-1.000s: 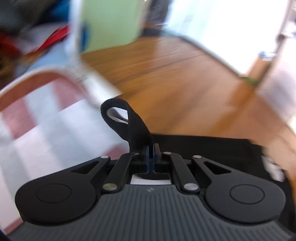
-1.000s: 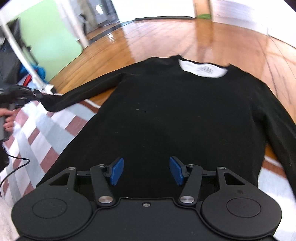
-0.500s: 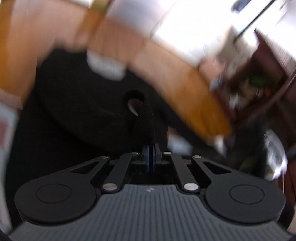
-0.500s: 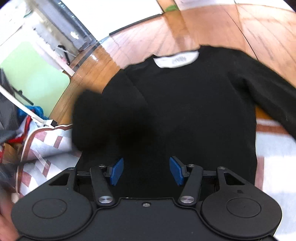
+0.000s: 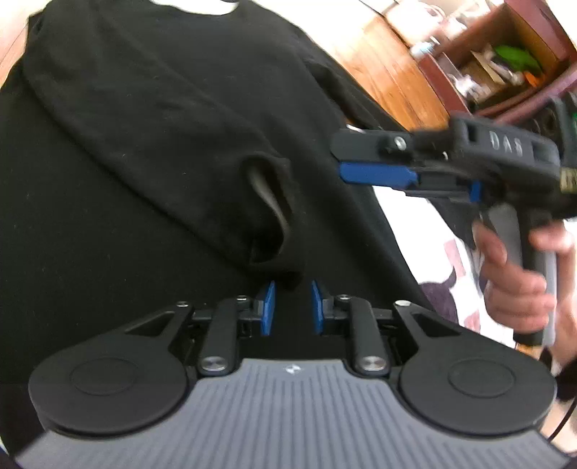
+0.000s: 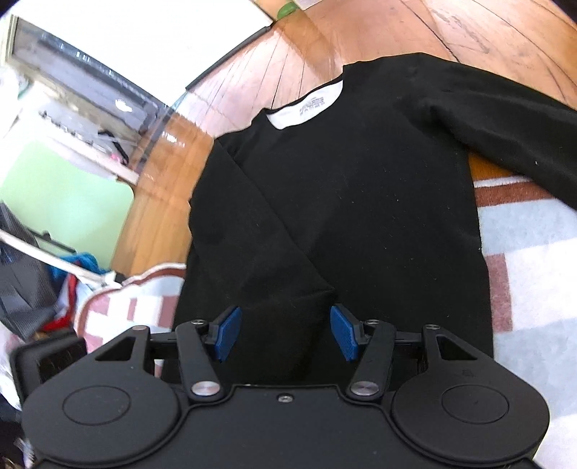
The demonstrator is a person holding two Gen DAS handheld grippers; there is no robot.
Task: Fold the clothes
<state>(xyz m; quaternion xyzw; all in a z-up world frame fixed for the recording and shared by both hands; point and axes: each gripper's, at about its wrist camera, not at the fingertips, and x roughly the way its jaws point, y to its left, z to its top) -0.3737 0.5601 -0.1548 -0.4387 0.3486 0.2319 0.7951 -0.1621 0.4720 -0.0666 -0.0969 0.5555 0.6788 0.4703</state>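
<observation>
While both grippers' jaws stand apart, empty, the folded sleeve (image 5: 202, 158) crosses the sweater (image 6: 360, 202), rug (image 6: 533, 245) bare alongside.

Bright daylight glares off the glossy wooden floor (image 6: 360, 32); fisheye edges bend, and the left view is motion-blurred.

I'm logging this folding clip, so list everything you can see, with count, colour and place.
sweater: one, black, flat on the floor and rug, one sleeve folded across the body, the other stretched out
label: one, white, inside the neck
rug: one, white, grey and red-brown checks, under the hem
floor: wood, brown
clothes pile: blue, red, grey, beside the rug
shelf: one, brown, cluttered
left tool: black, blue pads, just opening, off the cuff
right tool: black, open above the hem
hand: one, holding the right tool
</observation>
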